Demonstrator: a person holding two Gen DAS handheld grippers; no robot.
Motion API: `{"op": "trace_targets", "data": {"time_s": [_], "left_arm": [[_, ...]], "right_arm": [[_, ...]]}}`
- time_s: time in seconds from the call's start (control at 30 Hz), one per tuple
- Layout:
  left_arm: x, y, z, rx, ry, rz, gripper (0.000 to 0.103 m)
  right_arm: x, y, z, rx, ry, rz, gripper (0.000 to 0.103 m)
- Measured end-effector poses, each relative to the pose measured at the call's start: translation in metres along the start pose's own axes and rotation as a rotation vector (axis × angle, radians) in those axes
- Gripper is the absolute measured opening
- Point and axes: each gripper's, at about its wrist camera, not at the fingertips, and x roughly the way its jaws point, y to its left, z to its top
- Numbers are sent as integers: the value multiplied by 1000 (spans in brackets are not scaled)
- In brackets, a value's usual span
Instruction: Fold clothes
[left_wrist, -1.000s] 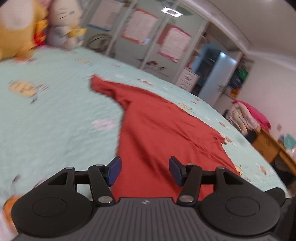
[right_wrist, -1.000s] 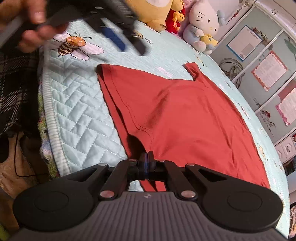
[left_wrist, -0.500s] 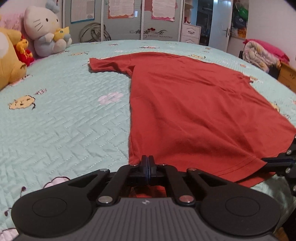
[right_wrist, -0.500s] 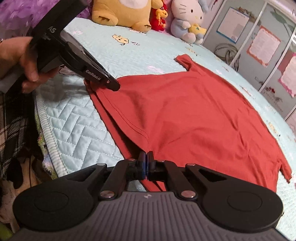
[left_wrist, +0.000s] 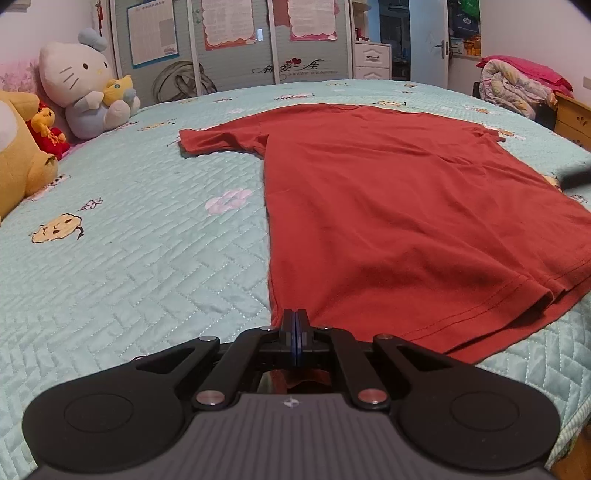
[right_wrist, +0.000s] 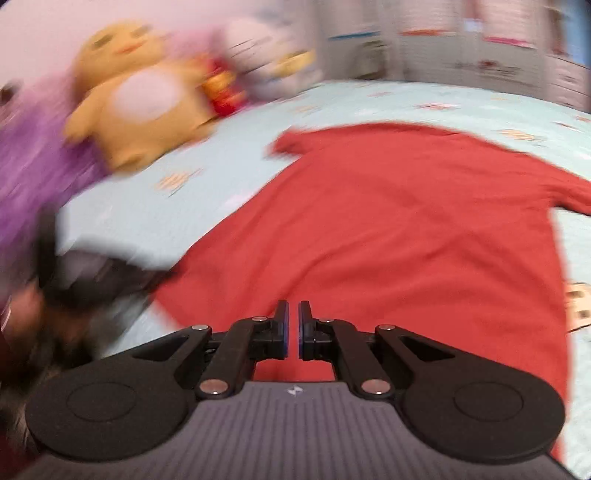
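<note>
Left wrist view: red T-shirt (left_wrist: 406, 206) lies flat, hem corner pinched by left jaws; right jaws opening, empty.

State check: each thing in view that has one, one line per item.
Red cotton T-shirt: spread flat on the quilt, unfolded, near hem corner pinched.
Left claw: shut on the shirt's hem corner.
Right claw: jaws opening, a slim gap, nothing between the pads; view blurred.
Aqua quilted bedspread: flat under the shirt.
White cat plush: sitting upright.
Door: ajar.
</note>
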Motion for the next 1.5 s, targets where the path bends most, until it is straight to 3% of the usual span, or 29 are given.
{"op": "trace_targets", "data": {"time_s": [0.07, 0.17, 0.23, 0.3, 0.37, 0.47, 0.5, 0.6, 0.67, 0.7, 0.8, 0.9, 0.97, 1.3, 1.5], "left_arm": [[0, 3, 1, -19, 6, -15, 3], [0, 4, 2, -24, 10, -28, 3], [1, 3, 1, -5, 6, -30, 4], [1, 5, 0, -2, 6, -40, 4], [1, 7, 1, 0, 7, -53, 4], [1, 6, 1, 24, 5, -53, 4], [1, 5, 1, 33, 5, -51, 4], [0, 4, 2, 37, 9, -44, 4], [0, 1, 3, 39, 10, -30, 4], [-1, 0, 3, 39, 10, -22, 4], [-1, -8, 2, 76, 7, 11, 4], [1, -10, 2, 63, 10, 26, 4], [2, -6, 3, 31, 15, 22, 4], [4, -8, 6, 13, 28, 33, 4], [4, -8, 6, 9, 35, 36, 4]], "right_arm": [[15, -8, 15, 20, -19, -83, 7], [48, -13, 25, 59, 3, -125, 7], [70, -18, 21, 63, 61, -149, 9], [76, -35, 7, 89, 133, -244, 9], [51, -62, -17, 157, 135, -363, 0], [1, -94, -37, 231, 143, -538, 0], [-14, -102, -41, 258, 137, -557, 2], [-50, -111, -46, 330, 53, -442, 6], [-61, -104, -50, 262, 25, -399, 21], [-65, -98, -52, 217, 15, -380, 22], [-74, -72, -61, -20, 29, -397, 27], [-80, -48, -72, -279, 50, -442, 38], [-81, -36, -76, -396, 71, -449, 39], [-97, -34, -105, -567, 162, -477, 39], [-87, -43, -111, -553, 176, -510, 39]]}}
